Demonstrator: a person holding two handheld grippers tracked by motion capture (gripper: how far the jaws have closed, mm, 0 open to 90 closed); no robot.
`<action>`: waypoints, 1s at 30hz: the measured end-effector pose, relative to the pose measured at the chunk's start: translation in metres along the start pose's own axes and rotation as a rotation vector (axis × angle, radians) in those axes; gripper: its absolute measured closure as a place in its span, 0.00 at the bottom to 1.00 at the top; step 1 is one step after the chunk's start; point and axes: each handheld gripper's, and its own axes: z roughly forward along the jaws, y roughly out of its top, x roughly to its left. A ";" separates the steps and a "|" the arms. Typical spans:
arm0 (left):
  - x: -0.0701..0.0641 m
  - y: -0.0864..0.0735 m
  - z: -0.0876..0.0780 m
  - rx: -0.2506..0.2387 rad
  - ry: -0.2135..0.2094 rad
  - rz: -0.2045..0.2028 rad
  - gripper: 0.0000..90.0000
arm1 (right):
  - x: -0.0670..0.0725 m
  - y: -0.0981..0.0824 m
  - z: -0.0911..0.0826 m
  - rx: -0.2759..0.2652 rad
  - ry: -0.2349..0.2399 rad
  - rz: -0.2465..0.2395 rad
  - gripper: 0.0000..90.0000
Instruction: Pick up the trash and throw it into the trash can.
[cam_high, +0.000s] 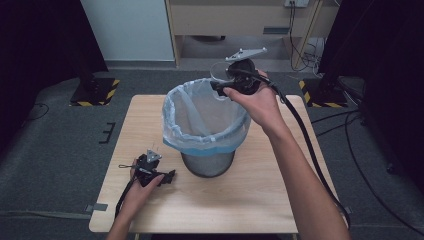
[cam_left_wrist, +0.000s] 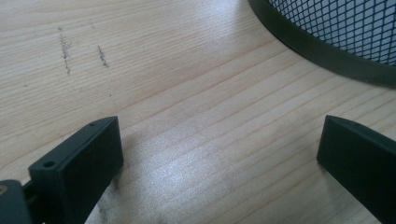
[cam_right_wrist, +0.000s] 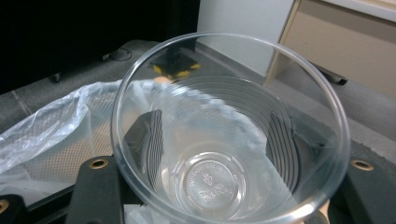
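Evidently the clear plastic cup (cam_right_wrist: 229, 135) is hanging over the far right rim of the lined mesh wastebasket (cam_high: 206, 125), ready, it seems, for dropping in. The right gripper (cam_high: 220, 87) is pinching its ribbed wall between both jaws. Near left on the wooden table (cam_high: 260, 200), the left gripper (cam_high: 170, 176) is idling, jaws spread wide around nothing.

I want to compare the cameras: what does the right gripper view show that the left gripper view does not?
Right gripper view: a clear plastic cup clamped between its jaws, above the bin's plastic liner. Left gripper view: bare wooden table with open jaws, nothing between them, and the bin's dark base rim. Both share the mesh waste bin.
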 end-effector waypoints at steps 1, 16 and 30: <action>0.000 0.000 0.000 0.000 0.000 0.000 0.00 | 0.001 -0.001 0.002 0.002 0.005 -0.004 0.40; 0.000 0.000 0.000 0.000 0.000 0.000 0.00 | 0.008 -0.006 0.013 0.058 0.031 -0.014 0.38; 0.000 0.000 0.000 0.000 -0.001 0.001 0.00 | 0.000 -0.004 0.008 0.039 -0.012 0.020 0.07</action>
